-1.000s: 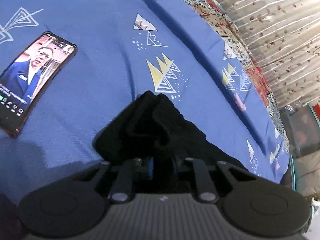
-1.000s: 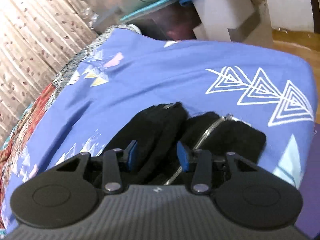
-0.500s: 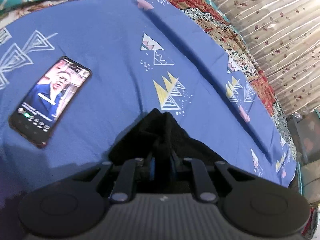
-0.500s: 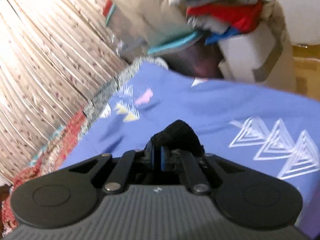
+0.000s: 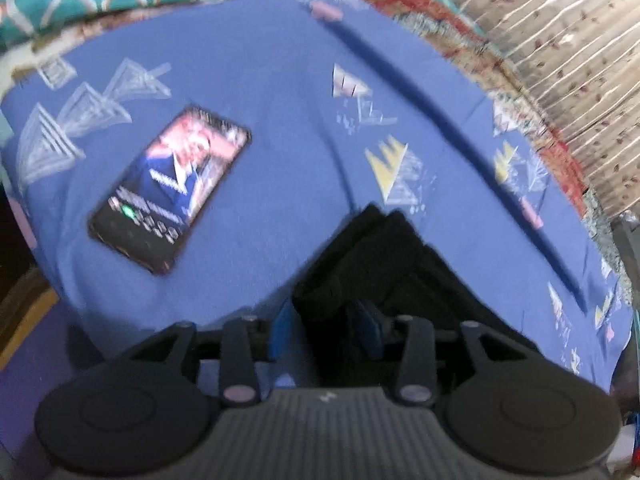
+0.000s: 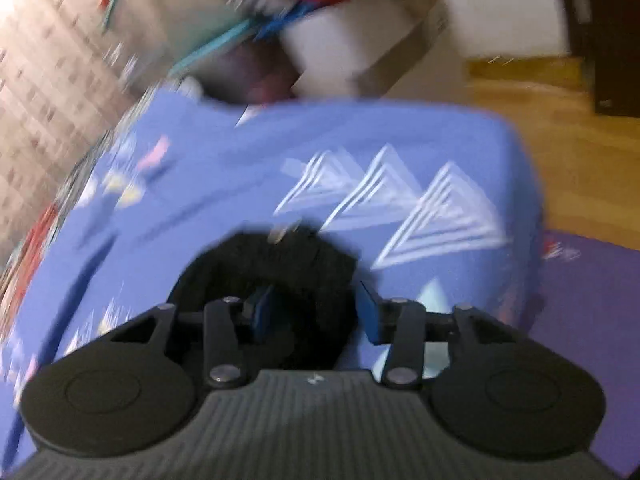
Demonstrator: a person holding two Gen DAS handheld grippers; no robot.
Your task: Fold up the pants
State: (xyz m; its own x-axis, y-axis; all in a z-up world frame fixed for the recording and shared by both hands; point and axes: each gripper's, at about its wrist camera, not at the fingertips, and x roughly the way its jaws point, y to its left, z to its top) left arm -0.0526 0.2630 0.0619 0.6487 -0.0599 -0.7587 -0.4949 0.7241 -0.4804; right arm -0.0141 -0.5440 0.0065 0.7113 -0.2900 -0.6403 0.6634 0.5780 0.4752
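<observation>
The black pants (image 5: 384,248) lie bunched and folded on the blue patterned sheet (image 5: 260,80). In the left wrist view my left gripper (image 5: 324,330) sits over their near edge. Its jaws are opening, the blue pads stand apart, and black cloth lies loose between them. In the right wrist view the pants (image 6: 272,264) show as a rounded black heap with a bit of zipper at its far side. My right gripper (image 6: 316,312) is also opening over this heap, with cloth between the pads and the right pad clear of it. Both views are blurred.
A phone (image 5: 172,188) with a lit screen lies on the sheet, left of the pants. A curtain (image 5: 580,40) hangs beyond the bed's far side. Past the bed's corner (image 6: 516,152) are a wooden floor (image 6: 560,120), a white box piled with clothes (image 6: 332,40) and a purple mat (image 6: 592,292).
Half a second ago both grippers were shut on the black cloth; now both pairs of pads stand apart. The left camera has drawn back, and the right one has swung sideways.
</observation>
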